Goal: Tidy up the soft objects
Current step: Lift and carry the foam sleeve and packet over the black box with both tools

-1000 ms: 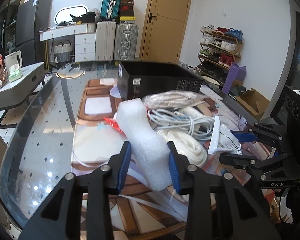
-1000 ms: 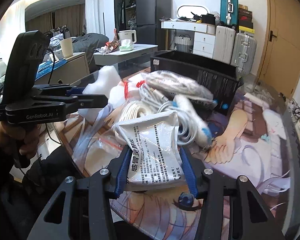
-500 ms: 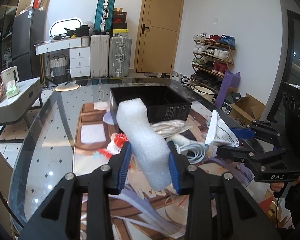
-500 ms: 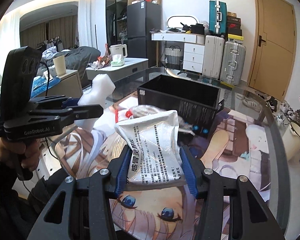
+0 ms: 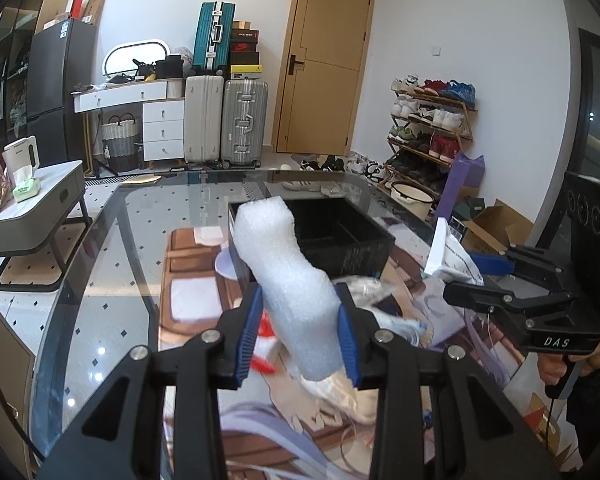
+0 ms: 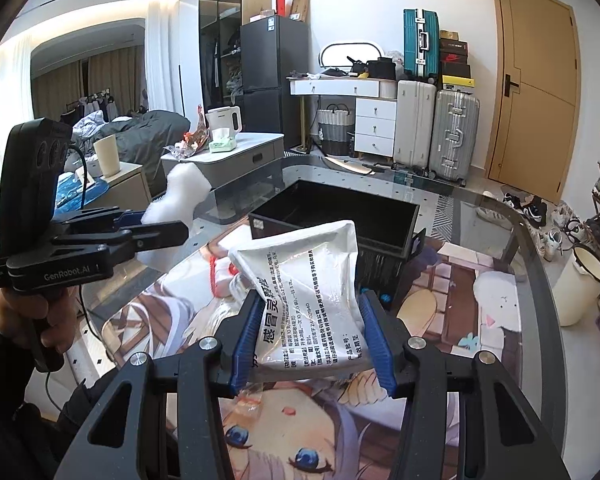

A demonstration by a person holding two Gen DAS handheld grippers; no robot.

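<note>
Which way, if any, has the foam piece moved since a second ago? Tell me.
Yes. The foam piece, clamped in the left hand-held gripper, has risen off the pile, its top now overlapping the black box.

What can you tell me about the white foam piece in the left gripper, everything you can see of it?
The white foam piece is a thick, bent strip of soft, finely bubbled packing foam. The left gripper is shut on its lower part, blue pads pressing both sides. It is held above the glass table, its free end tilting up toward the black box, touching nothing else.
</note>
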